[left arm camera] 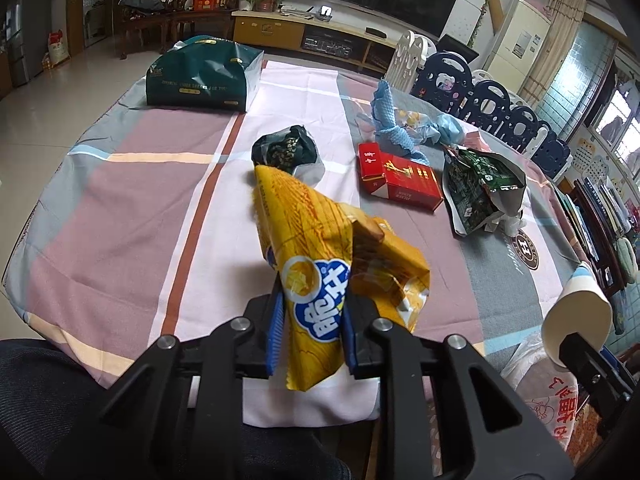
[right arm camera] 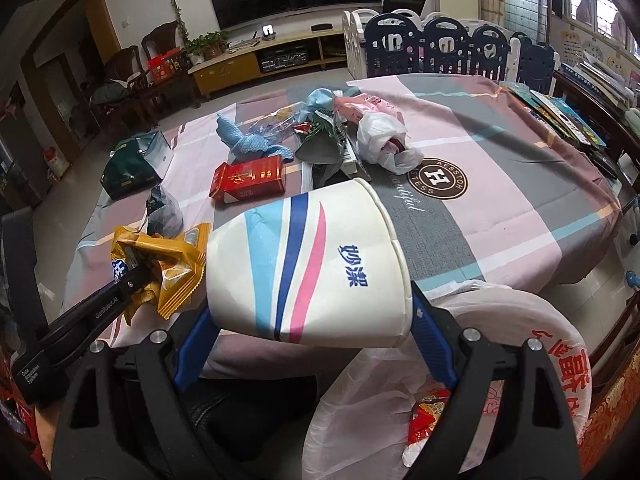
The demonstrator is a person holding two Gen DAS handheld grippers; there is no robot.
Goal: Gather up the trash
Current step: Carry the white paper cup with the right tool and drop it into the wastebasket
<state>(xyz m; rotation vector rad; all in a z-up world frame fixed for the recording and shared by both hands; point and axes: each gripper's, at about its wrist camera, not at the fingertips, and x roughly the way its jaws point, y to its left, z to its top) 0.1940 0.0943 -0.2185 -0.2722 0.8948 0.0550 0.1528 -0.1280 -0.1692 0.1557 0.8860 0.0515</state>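
My left gripper [left arm camera: 312, 322] is shut on a yellow snack wrapper [left arm camera: 312, 248], which sticks up and forward above the table's near edge. The right wrist view shows that wrapper [right arm camera: 168, 264] at the lower left. My right gripper [right arm camera: 310, 308] is shut on a white paper cup [right arm camera: 308, 264] with blue and pink stripes, held on its side. The cup [left arm camera: 576, 316] also shows at the far right of the left wrist view. Under it hangs an open white plastic bag [right arm camera: 488, 360] with red print, holding a red wrapper [right arm camera: 428, 412].
On the plaid tablecloth [left arm camera: 120, 208] lie a red cigarette box [left arm camera: 400, 178], a crumpled dark wrapper [left arm camera: 286, 150], a green foil bag [left arm camera: 476, 184], blue wrapping [left arm camera: 400, 128] and a white plastic bag [right arm camera: 384, 140]. A dark green gift bag [left arm camera: 204, 76] stands at the far left.
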